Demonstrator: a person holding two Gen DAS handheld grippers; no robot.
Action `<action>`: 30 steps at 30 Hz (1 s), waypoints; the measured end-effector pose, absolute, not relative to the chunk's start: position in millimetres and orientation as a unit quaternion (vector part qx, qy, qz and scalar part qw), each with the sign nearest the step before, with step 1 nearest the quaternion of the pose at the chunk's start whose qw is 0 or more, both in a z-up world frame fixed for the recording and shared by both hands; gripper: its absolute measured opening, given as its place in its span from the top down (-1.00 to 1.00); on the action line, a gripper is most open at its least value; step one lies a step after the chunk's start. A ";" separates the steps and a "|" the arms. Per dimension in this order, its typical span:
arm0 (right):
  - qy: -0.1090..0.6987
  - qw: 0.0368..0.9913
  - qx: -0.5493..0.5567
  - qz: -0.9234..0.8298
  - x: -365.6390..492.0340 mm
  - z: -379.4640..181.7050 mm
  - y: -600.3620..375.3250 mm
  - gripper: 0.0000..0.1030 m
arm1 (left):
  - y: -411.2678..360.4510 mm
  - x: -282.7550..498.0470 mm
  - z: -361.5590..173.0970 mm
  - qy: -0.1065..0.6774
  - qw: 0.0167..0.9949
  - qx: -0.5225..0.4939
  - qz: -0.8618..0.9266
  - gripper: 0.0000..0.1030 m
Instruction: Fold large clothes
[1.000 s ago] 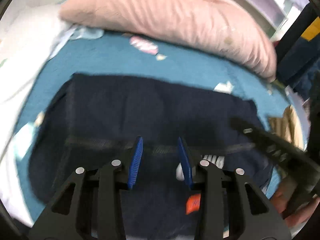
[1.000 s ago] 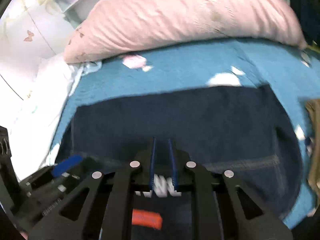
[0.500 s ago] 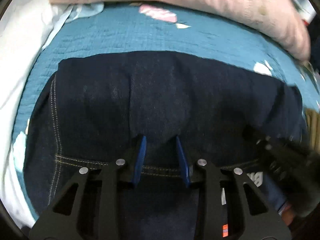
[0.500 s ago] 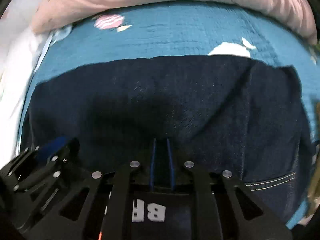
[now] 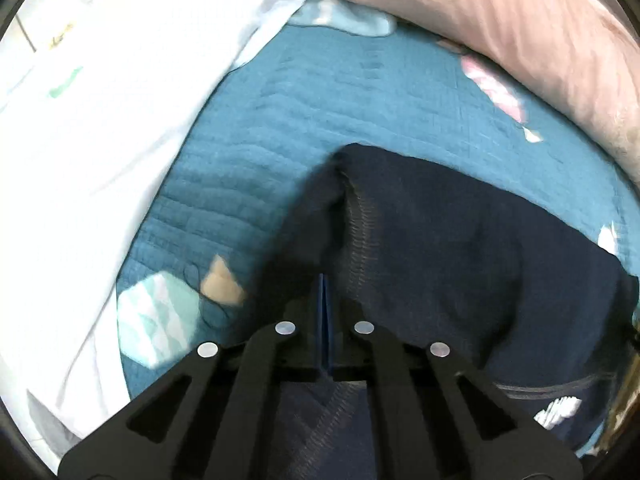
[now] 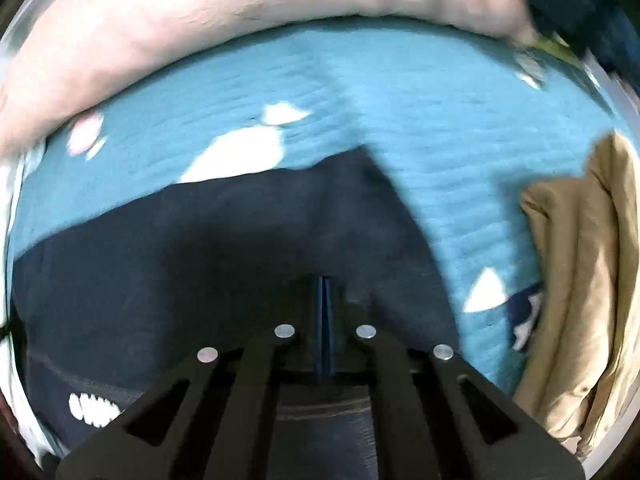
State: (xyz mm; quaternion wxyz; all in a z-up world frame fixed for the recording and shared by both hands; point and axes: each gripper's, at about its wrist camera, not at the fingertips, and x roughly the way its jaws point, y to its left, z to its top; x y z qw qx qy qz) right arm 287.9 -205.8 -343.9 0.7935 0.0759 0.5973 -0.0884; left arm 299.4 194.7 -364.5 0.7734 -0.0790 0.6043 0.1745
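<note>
Dark navy jeans lie folded on the teal bedspread. A white printed label shows near their bottom right. My left gripper points steeply down at the jeans' left edge. It is shut on a raised ridge of denim beside a stitched seam. In the right wrist view the jeans fill the lower left. My right gripper is shut just inside their right edge, its tips sunk into the cloth. Neither gripper shows in the other's view.
A pink quilt runs along the back of the bed and also shows in the right wrist view. A white sheet lies to the left. A tan garment is bunched at the bed's right side.
Both grippers moved apart from the middle of the jeans, left to the left edge and right to the right edge, and sank lower. The left jaws went from open to shut; the right narrowed fully.
</note>
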 end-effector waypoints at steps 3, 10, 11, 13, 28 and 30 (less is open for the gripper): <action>0.616 0.777 0.111 -0.061 290.6 -362.0 -221.9 1.00 | 209.0 296.1 -372.4 0.609 0.765 -0.114 0.176 0.95; 0.562 0.818 0.121 0.000 300.7 -297.7 -176.4 0.94 | 162.9 305.8 -317.7 0.562 0.811 -0.145 0.067 0.94; 0.563 0.817 0.121 0.017 306.3 -297.4 -164.1 0.94 | 147.8 313.7 -317.0 0.560 0.814 -0.143 0.050 0.94; 0.572 0.812 0.109 0.038 321.7 -305.7 -133.5 0.94 | 123.7 328.9 -325.4 0.566 0.812 -0.140 0.027 0.94; 0.474 0.874 0.105 0.024 314.6 -311.6 -104.9 0.89 | 114.4 325.5 -319.4 0.503 0.851 -0.145 0.033 0.93; 0.439 0.892 0.101 0.045 304.6 -304.3 -87.2 0.89 | 86.7 327.9 -318.1 0.502 0.850 -0.161 -0.007 0.93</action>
